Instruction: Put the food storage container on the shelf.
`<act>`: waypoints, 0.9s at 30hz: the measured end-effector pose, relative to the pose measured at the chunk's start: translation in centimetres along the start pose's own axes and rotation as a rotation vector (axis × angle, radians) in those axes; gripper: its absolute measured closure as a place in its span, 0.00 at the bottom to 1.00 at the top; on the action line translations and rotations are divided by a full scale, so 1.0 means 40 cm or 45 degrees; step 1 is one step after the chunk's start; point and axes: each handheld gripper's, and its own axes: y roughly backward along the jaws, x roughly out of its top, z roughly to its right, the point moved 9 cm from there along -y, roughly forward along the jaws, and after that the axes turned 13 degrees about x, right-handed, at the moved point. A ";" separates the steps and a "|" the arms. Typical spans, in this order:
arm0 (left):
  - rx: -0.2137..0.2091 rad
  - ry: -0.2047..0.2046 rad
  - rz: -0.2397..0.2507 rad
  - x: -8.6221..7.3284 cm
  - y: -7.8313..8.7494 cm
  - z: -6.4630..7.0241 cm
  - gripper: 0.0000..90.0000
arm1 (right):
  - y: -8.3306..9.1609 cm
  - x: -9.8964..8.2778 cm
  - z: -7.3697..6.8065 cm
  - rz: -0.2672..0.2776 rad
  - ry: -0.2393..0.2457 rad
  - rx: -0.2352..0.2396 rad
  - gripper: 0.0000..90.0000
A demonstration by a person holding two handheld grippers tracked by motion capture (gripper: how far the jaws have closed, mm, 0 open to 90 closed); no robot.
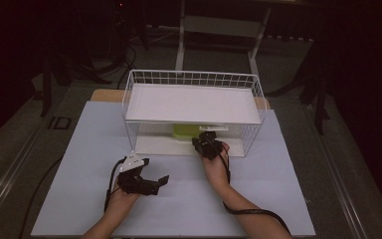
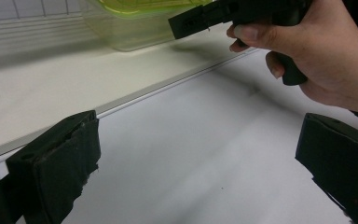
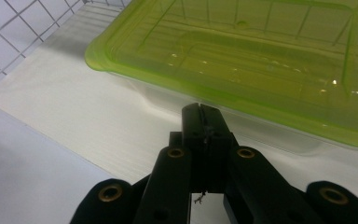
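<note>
A pale mat (image 1: 179, 199) covers the table, with dark floor and stands around it. On it stands a white wire rack (image 1: 194, 79); a green-lidded box (image 3: 261, 60) sits on its lower shelf. The right gripper (image 3: 199, 116), jaws pressed together on nothing, points just before the box. The left gripper (image 2: 196, 158) gapes wide above the mat.
</note>
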 end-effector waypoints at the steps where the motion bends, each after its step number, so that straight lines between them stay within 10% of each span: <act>1: -0.001 0.002 0.002 0.000 0.000 0.000 0.00 | -0.001 0.000 -0.001 -0.001 0.002 -0.002 1.00; 20: -0.009 0.017 0.009 0.011 0.007 -0.006 0.00 | 0.064 -0.034 -0.069 0.015 0.080 0.071 0.95; 27: -0.065 0.017 0.022 0.017 0.009 0.009 0.01 | 0.093 -0.050 -0.080 0.014 0.134 0.085 0.68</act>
